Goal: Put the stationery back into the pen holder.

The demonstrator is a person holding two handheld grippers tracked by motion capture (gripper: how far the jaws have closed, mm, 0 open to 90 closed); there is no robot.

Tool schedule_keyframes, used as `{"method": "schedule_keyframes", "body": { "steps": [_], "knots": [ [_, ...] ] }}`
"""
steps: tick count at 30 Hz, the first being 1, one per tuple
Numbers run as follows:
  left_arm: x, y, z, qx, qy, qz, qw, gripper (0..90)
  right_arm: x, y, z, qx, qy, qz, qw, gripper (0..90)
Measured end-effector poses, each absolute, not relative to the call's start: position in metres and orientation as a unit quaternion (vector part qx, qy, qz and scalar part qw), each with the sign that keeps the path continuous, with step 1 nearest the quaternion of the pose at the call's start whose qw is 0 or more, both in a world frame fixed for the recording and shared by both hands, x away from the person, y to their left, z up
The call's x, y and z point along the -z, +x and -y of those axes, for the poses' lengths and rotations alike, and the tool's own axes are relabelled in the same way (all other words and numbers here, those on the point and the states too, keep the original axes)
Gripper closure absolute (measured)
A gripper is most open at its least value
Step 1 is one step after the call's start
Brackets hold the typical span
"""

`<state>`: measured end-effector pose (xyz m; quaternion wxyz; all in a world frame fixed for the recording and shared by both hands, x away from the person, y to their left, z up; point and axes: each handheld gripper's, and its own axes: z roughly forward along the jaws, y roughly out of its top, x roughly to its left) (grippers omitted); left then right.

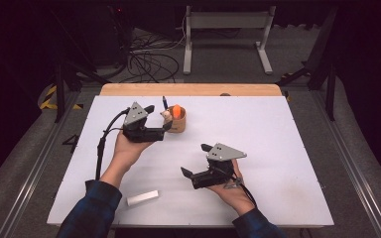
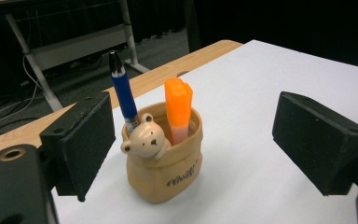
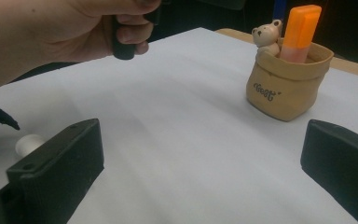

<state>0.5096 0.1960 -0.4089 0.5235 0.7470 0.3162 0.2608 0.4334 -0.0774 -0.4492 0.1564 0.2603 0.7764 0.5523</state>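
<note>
High view: left gripper [image 1: 159, 118] sits just beside the holder [image 1: 175, 122], jaws apart, nothing between them; likely just clear of the pens stood inside; right gripper [image 1: 194, 160] rests nearer the person, jaws wide, empty; a white piece [image 1: 142, 198] lies well short of the holder on the white desk [image 1: 278, 148]; dark floor, cables beyond. Left gripper view: blue pen [image 2: 123, 91] and orange marker [image 2: 178, 109] upright in the holder. Right gripper view: holder ahead; left hand [image 3: 51, 35] above.

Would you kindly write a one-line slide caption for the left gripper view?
Open left tongs frame a tan bear-faced pen holder holding a blue pen and an orange highlighter on the white table.
</note>
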Motion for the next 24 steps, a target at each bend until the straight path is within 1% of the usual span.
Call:
{"method": "schedule_keyframes", "body": {
  "steps": [3, 7, 14, 18, 24],
  "knots": [
    [0.407, 0.499, -0.201, -0.265, 0.745, -0.318, 0.523, 11.9, 0.450, 0.435, 0.077, -0.557, 0.262, -0.774, 0.149, 0.2],
    [0.406, 0.485, -0.205, -0.269, 0.746, -0.316, 0.520, 10.6, 0.450, 0.434, 0.074, -0.554, 0.249, -0.780, 0.153, 0.6],
    [0.404, 0.461, -0.213, -0.272, 0.748, -0.317, 0.515, 8.8, 0.450, 0.432, 0.069, -0.543, 0.227, -0.793, 0.159, 4.8],
    [0.406, 0.449, -0.218, -0.263, 0.747, -0.319, 0.520, 8.8, 0.450, 0.434, 0.067, -0.548, 0.220, -0.793, 0.151, 7.5],
    [0.412, 0.433, -0.226, -0.262, 0.740, -0.325, 0.528, 8.5, 0.451, 0.434, 0.060, -0.551, 0.184, -0.802, 0.137, 8.0]
  ]
}}
